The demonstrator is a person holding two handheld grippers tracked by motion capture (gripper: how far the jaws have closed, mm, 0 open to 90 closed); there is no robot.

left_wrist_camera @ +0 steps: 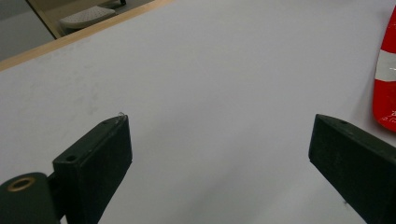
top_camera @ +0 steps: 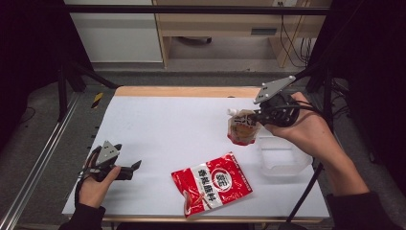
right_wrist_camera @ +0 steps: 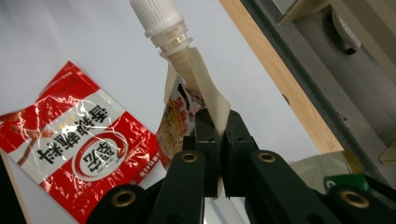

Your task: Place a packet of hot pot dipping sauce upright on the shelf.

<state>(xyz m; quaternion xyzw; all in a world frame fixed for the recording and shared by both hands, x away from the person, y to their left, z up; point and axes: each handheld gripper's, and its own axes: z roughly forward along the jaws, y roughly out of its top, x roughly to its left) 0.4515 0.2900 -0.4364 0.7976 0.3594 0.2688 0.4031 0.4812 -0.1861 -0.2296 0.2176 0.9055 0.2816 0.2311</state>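
My right gripper (top_camera: 258, 115) is shut on the top edge of a spouted pouch (top_camera: 242, 127) and holds it above the white table (top_camera: 163, 129), to the right of centre. In the right gripper view the black jaws (right_wrist_camera: 217, 135) pinch the pouch's beige seam (right_wrist_camera: 212, 100) just below its white screw cap (right_wrist_camera: 156, 16). A red and white seasoning packet (top_camera: 212, 183) lies flat near the front edge. My left gripper (top_camera: 136, 165) rests low at the front left, open, with nothing between its fingers (left_wrist_camera: 100, 158). The packet's red edge (left_wrist_camera: 385, 79) shows at the right of the left gripper view.
A clear plastic container (top_camera: 282, 158) stands on the table under my right forearm, right of the red packet. The table's wooden far edge (top_camera: 186, 91) runs along the back. A dark stand leg (top_camera: 309, 189) crosses the front right corner.
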